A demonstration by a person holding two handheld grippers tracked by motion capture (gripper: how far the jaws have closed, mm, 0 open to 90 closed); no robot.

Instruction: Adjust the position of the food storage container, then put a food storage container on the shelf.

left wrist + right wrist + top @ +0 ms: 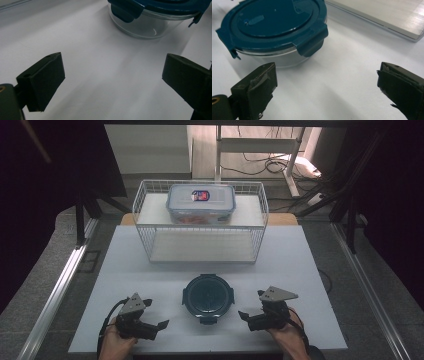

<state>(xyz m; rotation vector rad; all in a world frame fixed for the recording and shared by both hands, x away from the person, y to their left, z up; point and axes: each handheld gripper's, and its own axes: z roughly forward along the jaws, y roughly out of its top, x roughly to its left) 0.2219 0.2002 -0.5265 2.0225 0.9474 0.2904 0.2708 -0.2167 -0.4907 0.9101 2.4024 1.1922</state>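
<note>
Beyond at 12 o'clock: wire basket (150, 227) holding rectangular lidded box (201, 203), well apart. Round teal-lidded container (208, 294) at table (300, 270) centre, nothing blocking either side. Left gripper (162, 325) at 8 o'clock, right gripper (243, 315) at 4 o'clock, both angled inward, jaws spread wide, empty.

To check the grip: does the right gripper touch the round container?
Apart. In the right gripper view, white table shows between the open right gripper and the round container.
</note>
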